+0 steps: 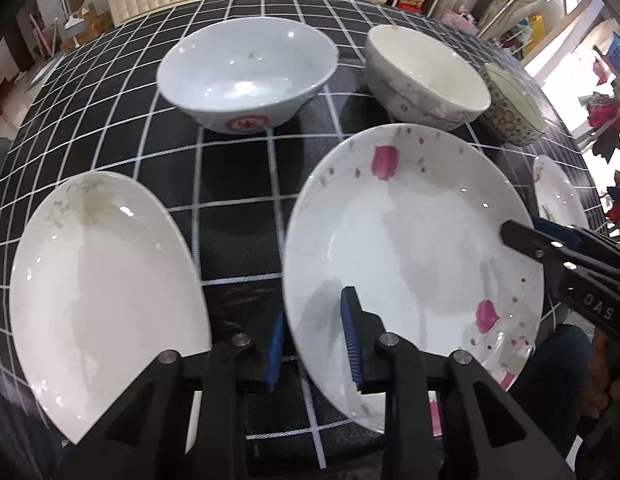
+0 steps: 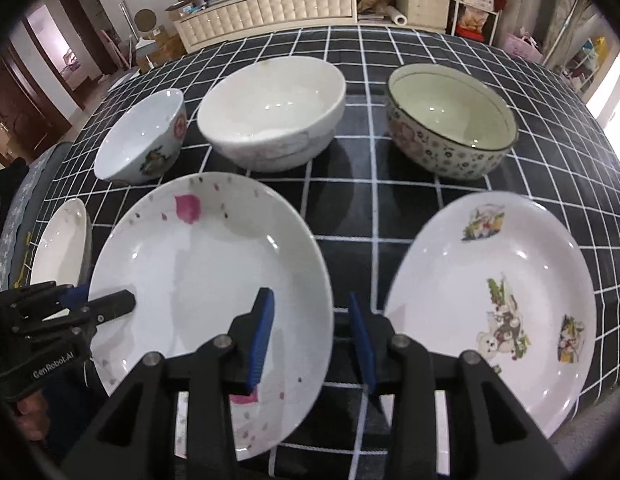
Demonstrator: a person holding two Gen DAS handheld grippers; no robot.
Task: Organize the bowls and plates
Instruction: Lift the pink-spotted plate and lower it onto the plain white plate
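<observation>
You had the black checked tablecloth carrying three plates in the near row and three bowls behind, nothing stacked yet by the look of it.

The pink-flowered plate sat in the middle, and both tools straddled its rim: your left gripper over the left edge, your right gripper over the right edge. Both stood wide apart and clamped on nothing. I judged the main risk to be a glazed rim slipping from the pads, or the two tools pulling unevenly so the plate tipped and knocked a neighbour.

The cartoon plate lay just beside it to the right, the plain plate near on the left, leaving little room to swing.

Behind, the white bowl stood closest, with the patterned bowl and the red-crest bowl either side; a high lift forward could have clipped them.
</observation>
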